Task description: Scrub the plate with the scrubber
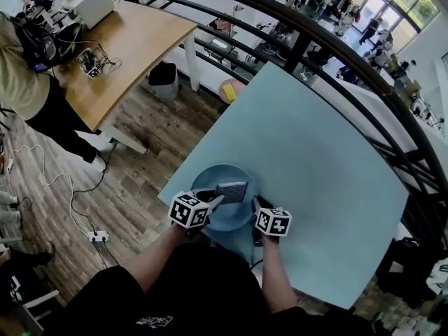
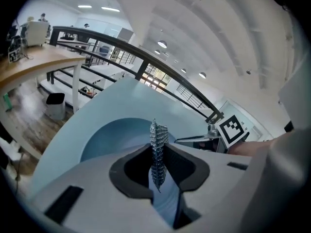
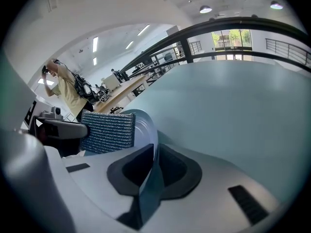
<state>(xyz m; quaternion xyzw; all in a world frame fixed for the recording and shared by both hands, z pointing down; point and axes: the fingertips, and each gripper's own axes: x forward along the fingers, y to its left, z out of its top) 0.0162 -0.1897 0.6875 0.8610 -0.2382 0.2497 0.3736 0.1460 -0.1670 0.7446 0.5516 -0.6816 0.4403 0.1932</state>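
The left gripper (image 2: 158,165) is clamped on the scrubber (image 2: 158,139), which in the left gripper view stands edge-on between the pads as a thin mesh strip sticking out past the tips. In the head view this gripper (image 1: 214,203) sits at lower centre, with the scrubber (image 1: 232,190) showing as a dark flat pad over the plate (image 1: 208,178); whether it touches the plate's face cannot be told. The right gripper (image 3: 154,168) is closed on the plate's (image 3: 144,128) rim, the thin edge running up between its pads in the right gripper view, where the scrubber (image 3: 109,131) shows at left centre, broad face on, just before the plate. In the head view the right gripper (image 1: 258,203) meets the plate's lower right edge, close beside the left one. The pale blue plate lies on the table (image 1: 315,159) near its lower left corner. Beyond the table a dark railing (image 1: 308,32) curves across the top of the frame, and a wooden desk (image 1: 122,54) stands upper left with a person (image 1: 21,82) at the left edge
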